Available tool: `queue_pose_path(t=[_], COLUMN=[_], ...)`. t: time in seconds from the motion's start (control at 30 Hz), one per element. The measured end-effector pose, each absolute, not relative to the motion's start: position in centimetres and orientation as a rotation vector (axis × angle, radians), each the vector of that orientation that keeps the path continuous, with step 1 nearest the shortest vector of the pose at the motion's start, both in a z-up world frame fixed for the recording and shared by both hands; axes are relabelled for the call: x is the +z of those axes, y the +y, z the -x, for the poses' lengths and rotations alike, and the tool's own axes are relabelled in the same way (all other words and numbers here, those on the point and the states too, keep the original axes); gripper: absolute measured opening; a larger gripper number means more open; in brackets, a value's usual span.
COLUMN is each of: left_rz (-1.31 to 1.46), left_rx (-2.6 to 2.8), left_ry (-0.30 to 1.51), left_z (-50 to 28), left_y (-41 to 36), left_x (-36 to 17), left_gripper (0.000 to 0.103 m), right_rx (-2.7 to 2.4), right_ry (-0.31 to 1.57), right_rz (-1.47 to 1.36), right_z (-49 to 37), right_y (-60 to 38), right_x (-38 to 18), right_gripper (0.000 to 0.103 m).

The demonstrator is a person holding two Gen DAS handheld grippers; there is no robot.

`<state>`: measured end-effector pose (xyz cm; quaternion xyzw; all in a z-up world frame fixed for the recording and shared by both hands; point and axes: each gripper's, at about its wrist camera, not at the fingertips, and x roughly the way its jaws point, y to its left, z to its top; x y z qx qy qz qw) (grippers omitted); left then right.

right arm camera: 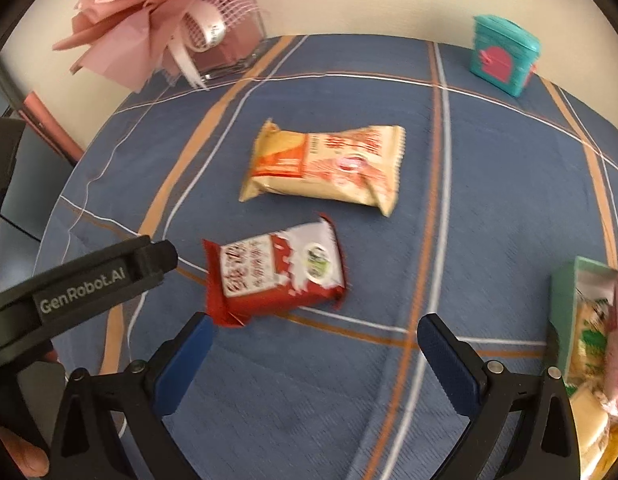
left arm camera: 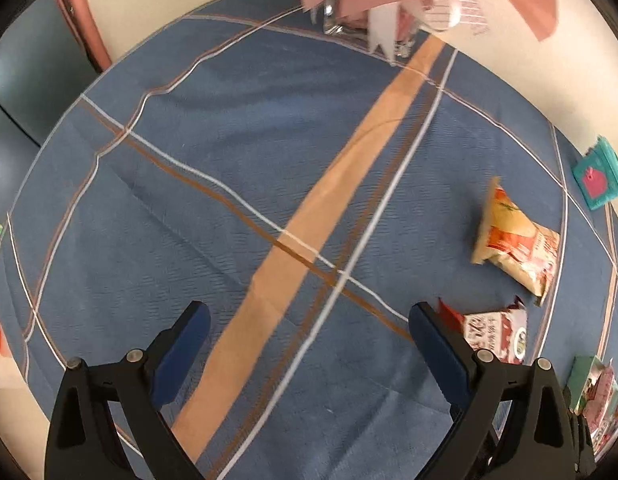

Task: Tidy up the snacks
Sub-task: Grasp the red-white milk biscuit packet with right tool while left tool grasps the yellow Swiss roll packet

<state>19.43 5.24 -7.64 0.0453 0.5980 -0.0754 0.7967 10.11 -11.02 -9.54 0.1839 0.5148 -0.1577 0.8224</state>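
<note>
In the right wrist view, the right gripper (right arm camera: 315, 330) hangs over the blue plaid tablecloth (right arm camera: 489, 208) with its two blue-padded fingers spread wide and nothing between them. Just past its left fingertip, at about eleven o'clock, lies the red and white foil snack packet (right arm camera: 275, 270), flat on the cloth, one corner close to that fingertip though contact cannot be told. At nine o'clock the black body of the left gripper (right arm camera: 81, 284), lettered in white, reaches in toward the packet. At three o'clock sits a green open box (right arm camera: 565, 300) with wrapped snacks inside. Beyond the red packet, at twelve o'clock, the cream and orange snack bag (right arm camera: 323, 164) lies flat, apart from it. Farther off, a small teal box with a pink tag (right arm camera: 503, 54) stands at one o'clock, and a clear glass vase wrapped in pink paper (right arm camera: 229, 48) at eleven. In the left wrist view the left gripper's fingers are likewise spread and empty.
</note>
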Motion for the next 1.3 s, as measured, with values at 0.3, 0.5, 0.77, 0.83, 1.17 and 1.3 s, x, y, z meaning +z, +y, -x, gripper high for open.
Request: queue_pose_path(t=[0.3,0.5,0.77,0.83,1.17,1.3], left_rz=[-0.062,-0.069,-0.079,-0.086,-0.137,-0.147], left_rx=[-0.147,-0.152,-0.169,-0.179,-0.211,-0.235], left_ry=[1.301,1.307,1.297,1.295,1.283,1.281], left_z=[-20.5,-21.2,-21.1,-20.9,-19.8,-19.4], left_y=[7.0,7.6,7.7,7.2,4.0,2.8], left_x=[-8.4,-8.8,-8.2,-8.0,-7.4,-6.9], left_gripper=[0.1,0.1,0.1,0.1,0.1,0.1], right_rx=[-0.311,-0.377,-0.402,-0.409,-0.427,-0.441], right_ry=[1.106,1.092,1.078,1.079,1.092,1.091], right_rz=[-0.359,-0.378,-0.413,-0.414,-0.437,-0.449], right_z=[-12.8,-13.4,-12.9,-12.5,-11.2,-10.3], right_y=[-9.6,-10.9,-11.1,-11.2,-13.4,-14.5], right_x=[-10.7,-10.6,-10.3,-10.2,-9.7,-9.5], right_gripper=[0.103,0.1,0.082,0.079,0.072,0.071])
